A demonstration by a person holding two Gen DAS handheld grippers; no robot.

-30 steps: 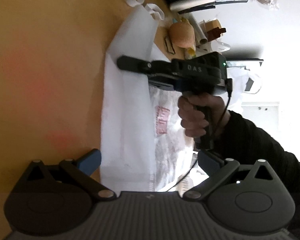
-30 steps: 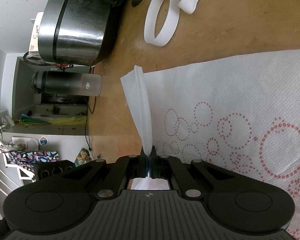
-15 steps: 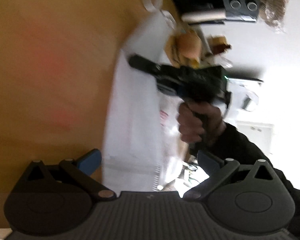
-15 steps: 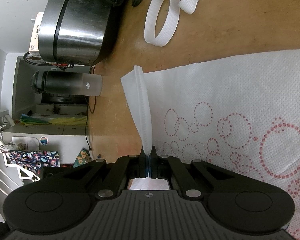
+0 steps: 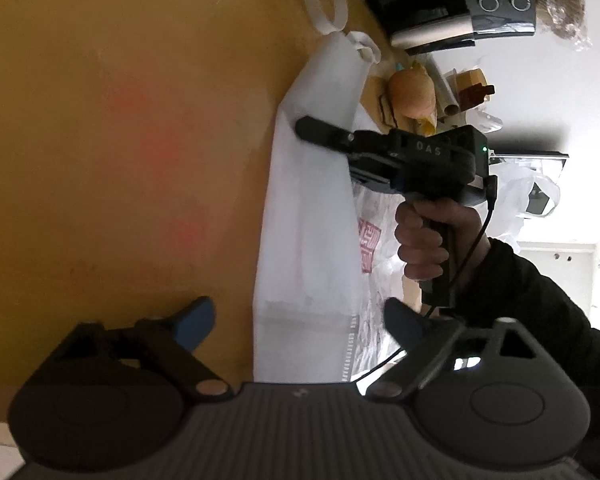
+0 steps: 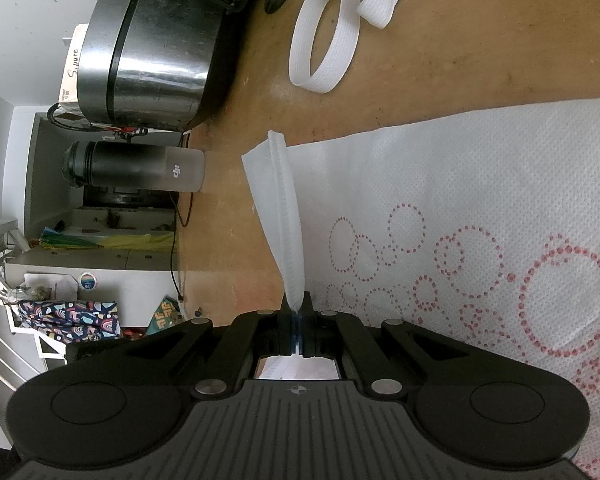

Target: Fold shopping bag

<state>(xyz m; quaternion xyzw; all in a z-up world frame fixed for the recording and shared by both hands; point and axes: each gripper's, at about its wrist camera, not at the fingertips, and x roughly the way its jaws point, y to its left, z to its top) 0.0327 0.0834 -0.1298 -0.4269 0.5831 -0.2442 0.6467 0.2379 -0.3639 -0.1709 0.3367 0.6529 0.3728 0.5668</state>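
- Black right gripper [image 6: 296,312]: jaws pressed together at lower centre of the right wrist view, pinching the pleated side edge of the shopping bag [image 6: 440,208]. This pinch matches the views from a second ago; the pleat rises from the jaws toward frame centre at the same angle.
- Left gripper [image 5: 296,320]: jaws spread wide, blue pads at lower left and lower right of the left wrist view, nothing between them. The spread is unchanged from a second ago.
- Change: the left wrist view has shifted, passing through a blurred picture half a second ago. The bag [image 5: 308,208] and the right gripper [image 5: 312,128] now sit further right in that frame. Judgement: the left gripper is repositioning along the bag while the right acts as anchor.
- Bag position: white non-woven fabric with red dotted circles lies flat on the wooden table [image 6: 480,40], filling the right half of the right wrist view. Its handle loops [image 6: 324,36] lie on the wood at upper centre.
- In the left wrist view the bag appears as a long narrow strip; how many folds it already holds cannot be told.
- Surroundings: a steel appliance [image 6: 152,44] and dark bottle [image 6: 136,166] stand at upper left, apart from the bag.
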